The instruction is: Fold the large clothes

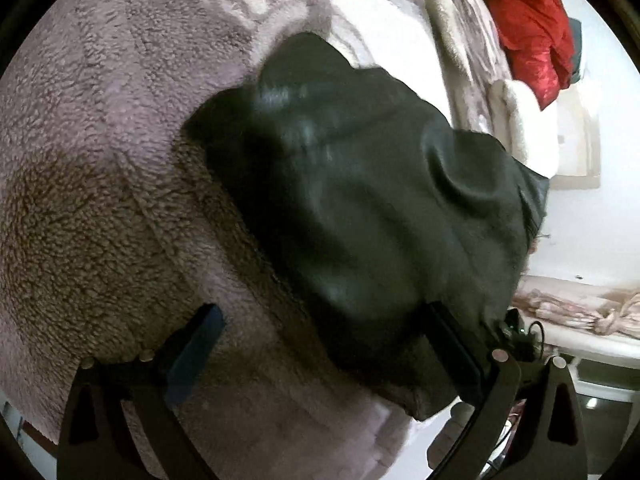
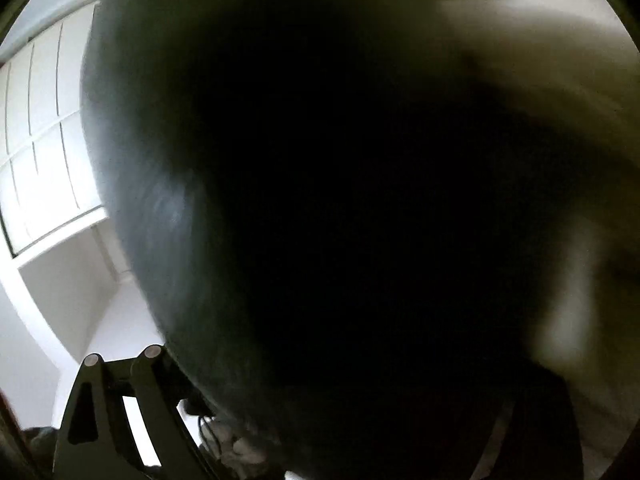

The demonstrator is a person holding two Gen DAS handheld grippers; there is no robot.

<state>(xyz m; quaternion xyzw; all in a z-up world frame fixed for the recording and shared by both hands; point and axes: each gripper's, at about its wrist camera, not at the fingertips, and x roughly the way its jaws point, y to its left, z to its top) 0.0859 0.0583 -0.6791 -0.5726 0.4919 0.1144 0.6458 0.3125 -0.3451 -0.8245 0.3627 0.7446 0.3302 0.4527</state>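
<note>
**Dark cloth on a fuzzy blanket**

The fuzzy, curly gray-brown blanket [image 1: 100,160] lies left of the smooth, lumpy dark cloth [image 1: 360,200]. The left gripper [image 1: 320,344] has wide fingers around the cloth. Shiny red cloth [image 1: 532,24] sits far right. I cannot tell about the right gripper's fingers.

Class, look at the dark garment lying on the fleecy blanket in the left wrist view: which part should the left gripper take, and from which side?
Probably the near edge of the dark garment, approached from the camera's side along the fleecy blanket. That edge already lies between the open fingers of the left gripper, and its folds bunch thickly there. The right wrist view is blocked by dark cloth.
</note>
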